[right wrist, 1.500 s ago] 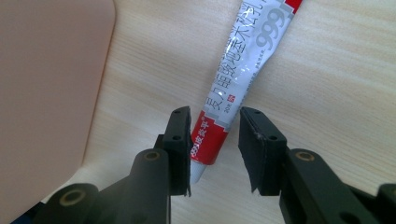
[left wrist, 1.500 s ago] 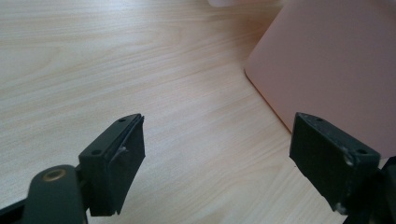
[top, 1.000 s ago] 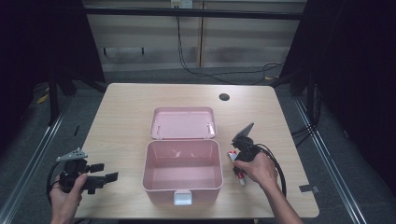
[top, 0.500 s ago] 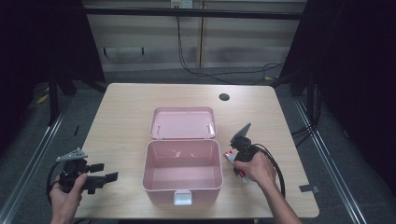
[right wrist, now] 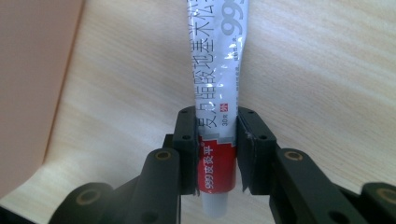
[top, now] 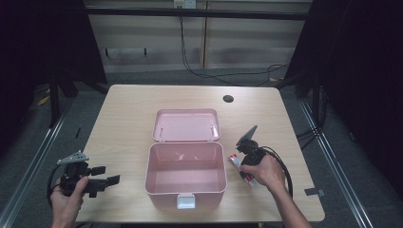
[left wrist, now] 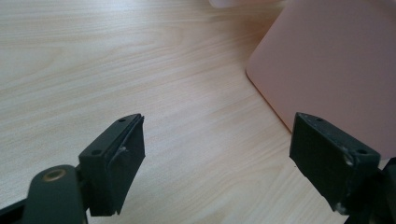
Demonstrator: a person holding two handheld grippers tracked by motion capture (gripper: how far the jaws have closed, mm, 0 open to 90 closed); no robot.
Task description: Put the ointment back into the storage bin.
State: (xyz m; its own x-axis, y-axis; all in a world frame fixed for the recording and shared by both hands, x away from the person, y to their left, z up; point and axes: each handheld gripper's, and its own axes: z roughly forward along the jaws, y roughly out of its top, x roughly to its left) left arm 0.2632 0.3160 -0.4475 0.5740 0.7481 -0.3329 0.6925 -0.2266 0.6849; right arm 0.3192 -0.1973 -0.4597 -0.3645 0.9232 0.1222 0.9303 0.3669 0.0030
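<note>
Right gripper (right wrist: 216, 154), lower middle of the right gripper view: jaws have just been closing and now clamp an ointment tube (right wrist: 219, 84) between the pads, gripping across its width at the red-banded end near the cap. Grip sits low on the tube, near the cap, probably so the flat body hangs free and clears the box rim on the way in.

Tube's long axis runs bottom to top of the right gripper view, in line with the jaws; white cap end points toward the camera at the bottom edge, crimped tail points away toward the top edge. It looks to lie flat on the wooden table (right wrist: 327, 70), not yet lifted as far as I can tell.

High view: tube (top: 236, 164) sits right of centre, lower half of frame, just beside the right wall of the open pink box (top: 186, 192), partly under the right hand (top: 262, 171). Its axis there runs diagonally, upper left to lower right. Box lid is swung back toward the top of frame, so the tub is open and ready to receive it; likely the next destination.

Left gripper (left wrist: 217, 154): jaws wide apart, holding nothing, bare table between them, pink box wall at upper right of that view. In the high view the left gripper (top: 102, 180) is parked at lower left, well apart from the box, out of the way.
</note>
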